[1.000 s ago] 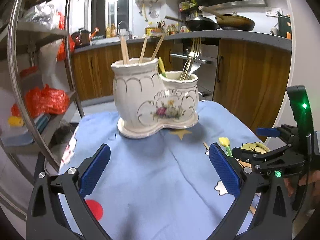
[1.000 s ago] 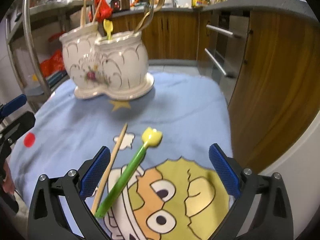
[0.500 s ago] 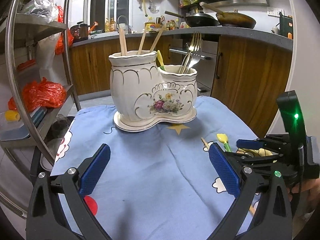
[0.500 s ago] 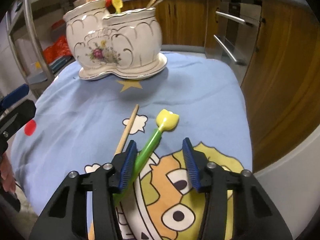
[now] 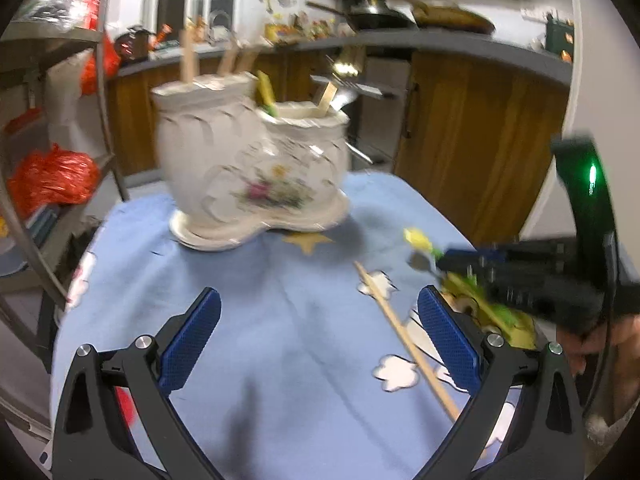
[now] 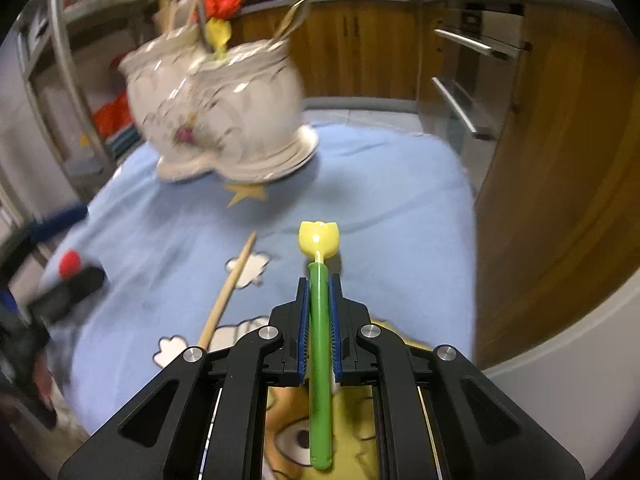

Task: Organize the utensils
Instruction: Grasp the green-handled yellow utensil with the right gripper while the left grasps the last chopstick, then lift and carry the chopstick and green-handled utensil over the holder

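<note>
A utensil with a green handle (image 6: pixel 319 336) and a yellow tulip-shaped head (image 6: pixel 319 237) lies on the blue cloth (image 6: pixel 380 200). My right gripper (image 6: pixel 319 282) is closing on it, and both blue pads press the handle. In the left wrist view the right gripper (image 5: pixel 440 262) is at the right, with the yellow head (image 5: pixel 418 238) sticking out. Beside it lies a wooden chopstick (image 6: pixel 230 296), also seen running under my left gripper's right finger (image 5: pixel 400 328). My left gripper (image 5: pixel 318 300) hovers open over the cloth with nothing between its fingers. The white floral ceramic holder (image 5: pixel 248 160) stands behind.
The holder (image 6: pixel 216 120) has two compartments holding chopsticks, forks and a yellow-green utensil. A metal shelf rack (image 5: pixel 100 92) with red bags stands left of the table. Wooden cabinets (image 6: pixel 560 160) close off the right side. A hand (image 5: pixel 600 340) grips the right gripper.
My right gripper's jaws closed from wide open onto the green handle. My left gripper shifted toward the chopstick, which now shows by its right finger. Both views are blurred by motion.
</note>
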`<state>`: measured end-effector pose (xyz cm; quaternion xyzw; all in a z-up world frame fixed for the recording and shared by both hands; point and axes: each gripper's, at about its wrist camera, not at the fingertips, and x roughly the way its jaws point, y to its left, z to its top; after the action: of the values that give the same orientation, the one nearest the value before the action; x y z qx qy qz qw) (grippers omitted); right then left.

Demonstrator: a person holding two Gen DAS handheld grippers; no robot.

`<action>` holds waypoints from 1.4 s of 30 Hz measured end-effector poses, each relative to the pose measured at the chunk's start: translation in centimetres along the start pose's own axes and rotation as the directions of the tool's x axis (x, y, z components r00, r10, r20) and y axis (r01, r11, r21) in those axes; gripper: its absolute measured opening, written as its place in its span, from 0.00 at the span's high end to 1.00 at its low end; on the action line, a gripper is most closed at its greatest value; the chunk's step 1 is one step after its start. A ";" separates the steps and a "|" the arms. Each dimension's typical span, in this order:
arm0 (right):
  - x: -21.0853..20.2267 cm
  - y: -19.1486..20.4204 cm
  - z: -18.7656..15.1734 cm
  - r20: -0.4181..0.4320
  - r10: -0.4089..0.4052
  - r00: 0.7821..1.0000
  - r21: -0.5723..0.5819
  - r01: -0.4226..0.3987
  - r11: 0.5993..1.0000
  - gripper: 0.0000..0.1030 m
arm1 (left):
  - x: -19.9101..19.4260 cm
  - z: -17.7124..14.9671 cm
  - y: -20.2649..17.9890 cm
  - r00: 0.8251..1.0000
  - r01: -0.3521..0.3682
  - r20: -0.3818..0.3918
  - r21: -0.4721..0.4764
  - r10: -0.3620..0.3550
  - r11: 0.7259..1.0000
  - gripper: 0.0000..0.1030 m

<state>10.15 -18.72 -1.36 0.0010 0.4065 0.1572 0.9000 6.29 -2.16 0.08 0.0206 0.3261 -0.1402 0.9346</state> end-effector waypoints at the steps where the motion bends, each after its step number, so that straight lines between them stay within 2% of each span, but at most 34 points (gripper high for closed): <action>1: -0.2 -0.5 0.1 0.006 -0.002 1.000 0.015 0.002 1.000 0.90 | 0.4 -0.1 -0.6 1.000 0.019 -0.024 0.007 -0.018 1.000 0.08; 2: -0.3 -0.9 0.2 0.011 -0.002 1.000 0.024 0.001 1.000 0.90 | 0.6 -0.1 -1.0 0.999 0.028 -0.037 0.010 -0.027 1.000 0.10; 5: -0.7 -1.4 0.5 0.024 -0.001 1.000 0.035 0.001 0.999 0.90 | 1.7 -0.5 -2.8 0.994 0.047 -0.101 0.041 -0.043 0.998 0.26; 7: -1.0 -1.2 0.6 0.039 -0.002 0.999 0.025 0.001 1.000 0.90 | 2.2 -0.7 -3.5 0.988 0.067 -0.143 0.038 -0.061 0.997 0.46; 8: -1.1 -1.1 0.6 0.043 -0.003 0.999 0.020 0.002 1.000 0.90 | 2.5 -0.7 -3.7 0.985 0.076 -0.159 0.032 -0.070 0.997 0.50; 10: -1.3 -0.7 0.7 0.048 0.001 0.999 0.010 -0.001 1.000 0.90 | 3.2 -1.0 -4.5 0.977 0.086 -0.197 0.036 -0.077 0.996 0.69; 14: -1.4 -0.4 0.6 0.053 0.004 0.999 -0.008 -0.004 1.000 0.90 | 4.2 -1.7 -6.1 0.975 0.044 -0.222 0.110 -0.018 0.993 0.78; 15: -1.4 -0.4 0.6 0.054 0.004 0.999 -0.012 -0.004 1.000 0.90 | 4.2 -1.7 -6.4 0.977 0.022 -0.214 0.138 0.009 0.990 0.86; 16: -1.4 -0.3 0.6 0.053 0.006 0.999 -0.015 -0.005 1.000 0.90 | 4.3 -1.7 -6.5 0.977 0.017 -0.213 0.148 0.015 0.989 0.88; 24: -1.9 -0.1 0.4 0.067 0.024 0.997 -0.018 -0.023 1.000 0.90 | 3.6 -0.7 -4.4 0.967 0.033 -0.256 0.202 0.020 0.979 0.94; 27: -2.1 0.1 0.5 0.077 0.037 0.996 -0.021 -0.035 0.999 0.90 | 3.8 -0.8 -3.2 0.958 0.055 -0.287 0.174 -0.002 0.983 0.94; 32: -2.1 0.6 0.4 0.083 0.048 0.995 -0.027 -0.046 0.999 0.90 | 4.0 -0.8 -3.5 0.965 0.035 -0.262 0.179 0.014 0.983 0.93; 36: -2.9 0.6 0.5 0.121 0.058 0.991 -0.026 -0.055 0.998 0.90 | 4.2 -0.7 -3.6 0.966 0.038 -0.258 0.187 0.012 0.982 0.94; 40: -3.9 0.4 0.7 0.175 0.067 0.982 -0.012 -0.065 0.998 0.90 | 2.3 0.0 -3.1 0.985 0.047 -0.170 0.175 -0.017 0.983 0.94; 42: -4.4 0.4 0.9 0.198 0.068 0.978 -0.006 -0.068 0.998 0.90 | 0.3 0.7 -2.0 0.997 0.041 -0.078 0.152 -0.030 0.988 0.94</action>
<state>8.01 -19.51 2.51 0.0307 0.3148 0.1871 0.9300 6.40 -4.29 0.55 0.0919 0.3496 -0.1808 0.9147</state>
